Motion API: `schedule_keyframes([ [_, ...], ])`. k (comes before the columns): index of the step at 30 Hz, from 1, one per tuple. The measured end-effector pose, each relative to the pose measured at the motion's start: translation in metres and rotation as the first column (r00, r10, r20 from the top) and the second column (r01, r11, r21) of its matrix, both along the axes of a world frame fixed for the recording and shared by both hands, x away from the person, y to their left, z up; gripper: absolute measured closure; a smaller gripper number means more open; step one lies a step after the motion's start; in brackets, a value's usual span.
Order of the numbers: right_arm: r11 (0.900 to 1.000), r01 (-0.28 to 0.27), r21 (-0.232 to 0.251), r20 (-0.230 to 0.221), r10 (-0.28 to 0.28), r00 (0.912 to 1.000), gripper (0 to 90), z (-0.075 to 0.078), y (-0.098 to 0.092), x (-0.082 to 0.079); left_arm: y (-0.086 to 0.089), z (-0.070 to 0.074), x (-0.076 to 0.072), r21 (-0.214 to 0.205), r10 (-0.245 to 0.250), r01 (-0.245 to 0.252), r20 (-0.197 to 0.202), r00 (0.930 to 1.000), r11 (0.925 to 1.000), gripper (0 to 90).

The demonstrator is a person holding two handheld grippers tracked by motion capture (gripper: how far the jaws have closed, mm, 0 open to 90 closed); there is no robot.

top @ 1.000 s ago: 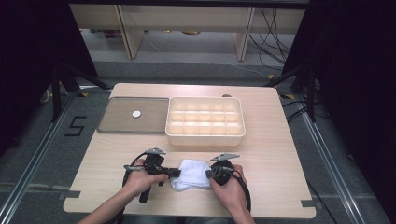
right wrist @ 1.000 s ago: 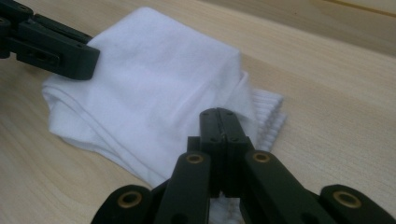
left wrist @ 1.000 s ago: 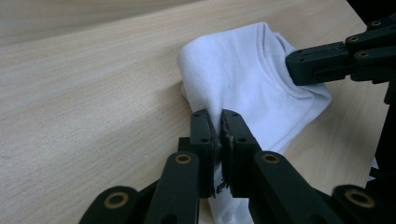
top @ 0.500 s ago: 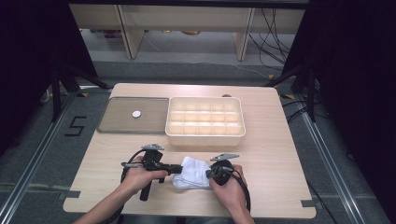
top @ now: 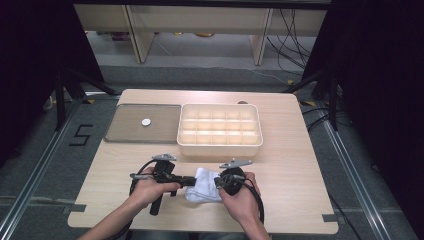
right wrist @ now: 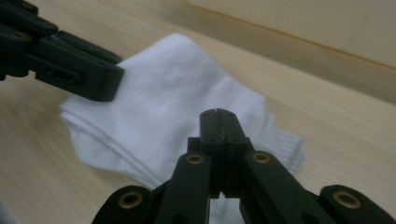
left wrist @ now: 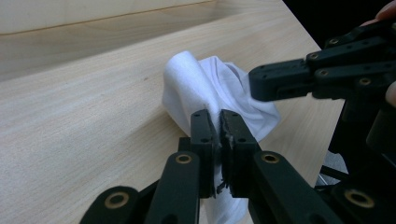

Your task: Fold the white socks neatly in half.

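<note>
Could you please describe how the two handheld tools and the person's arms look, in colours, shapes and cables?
Both tools are black. The left claw and the right claw each have two flat, blocky jaws on hinged links with brass-coloured rivets. A grey three-cornered plate sits on top of each tool, and black cables loop from them toward the person. The forearms are bare; no sleeve is visible.

From above, the hands cover most of both grippers, and the cloth's (top: pixel 202 184) near edge is tucked under them. In the left gripper view the left gripper (left wrist: pixel 219 130) hides the cloth's fold behind its tips; the far tray is blurred.
</note>
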State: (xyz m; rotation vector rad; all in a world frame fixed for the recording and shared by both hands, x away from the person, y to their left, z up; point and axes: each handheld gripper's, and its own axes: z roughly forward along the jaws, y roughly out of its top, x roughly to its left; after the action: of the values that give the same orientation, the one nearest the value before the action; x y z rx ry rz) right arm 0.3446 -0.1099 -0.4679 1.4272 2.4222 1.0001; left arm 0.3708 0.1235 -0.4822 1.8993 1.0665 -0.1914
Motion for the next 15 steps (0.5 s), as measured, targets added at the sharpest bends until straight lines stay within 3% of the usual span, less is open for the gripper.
schedule_keyframes([
  [2,0.9997,-0.004,-0.023,-0.043,0.003,0.9991,90.0,-0.010,0.008,0.002,0.000,0.000,0.000,-0.003,0.000,0.000,-0.001,1.0000,1.0000,83.9],
  [5,0.9993,-0.019,-0.033,-0.064,0.017,0.9978,90.0,-0.016,0.011,0.002,0.000,0.001,0.001,-0.009,0.002,-0.002,0.004,1.0000,1.0000,83.9],
  [15,0.9990,-0.026,-0.036,-0.063,0.023,0.9978,90.0,-0.022,0.023,0.000,-0.001,0.005,0.004,-0.056,0.003,-0.004,-0.008,1.0000,0.9984,84.5],
])
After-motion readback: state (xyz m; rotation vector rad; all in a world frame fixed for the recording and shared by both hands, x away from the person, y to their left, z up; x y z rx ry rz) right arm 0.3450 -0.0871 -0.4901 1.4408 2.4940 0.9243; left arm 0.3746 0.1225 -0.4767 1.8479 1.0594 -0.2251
